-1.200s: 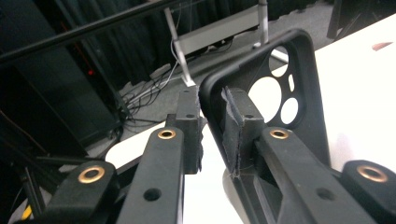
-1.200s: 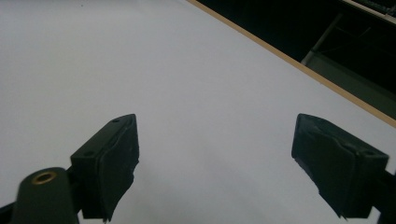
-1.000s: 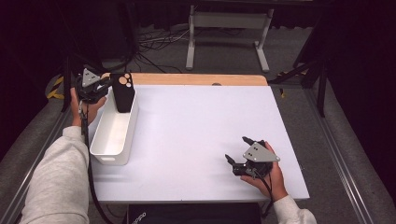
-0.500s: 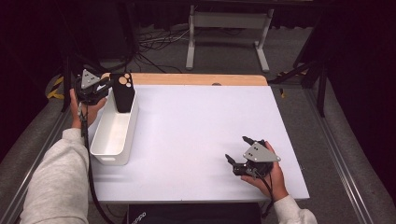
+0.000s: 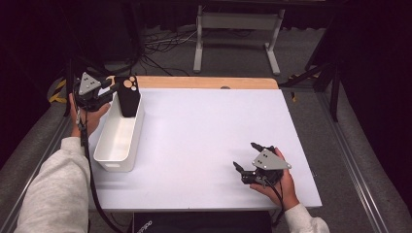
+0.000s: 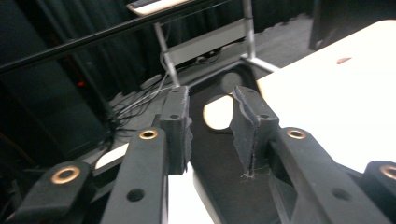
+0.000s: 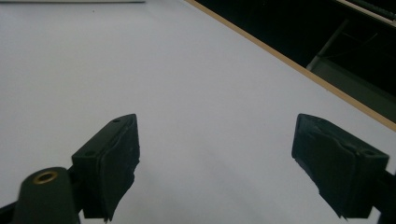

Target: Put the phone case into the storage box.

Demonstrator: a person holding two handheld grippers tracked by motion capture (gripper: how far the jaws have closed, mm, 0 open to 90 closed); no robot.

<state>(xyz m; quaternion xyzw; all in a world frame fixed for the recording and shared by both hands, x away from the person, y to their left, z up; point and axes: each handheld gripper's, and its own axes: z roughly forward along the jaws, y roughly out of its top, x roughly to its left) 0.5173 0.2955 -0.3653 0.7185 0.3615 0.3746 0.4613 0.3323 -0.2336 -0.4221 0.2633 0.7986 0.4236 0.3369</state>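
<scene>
Left tool at the far left corner of the counter, just beside the top of a black object with round tan spots on its upper end. Its jaws have just been opening. In the left gripper view the pads stand a narrow gap apart, the black object seen between and beyond them, and no pad presses on it: released, not gripped. Whether a pad still brushes it, cannot tell.

Black object stands in the far end of a white bin, long axis roughly upright, leaning a bit, spotted end up, lower end down inside the bin. The bin's long axis runs near to far along the counter's left side; its near end looks bare.

Right tool low over the near right part of the counter, held in the right hand, jaws spread wide with nothing between them; the right gripper view shows bare white surface between the pads. It points left and away across the counter.

Room: broad white middle of the counter open between the two tools. A wooden strip runs along the far edge. Bin sits close to the left edge; right hand is near the front edge.
</scene>
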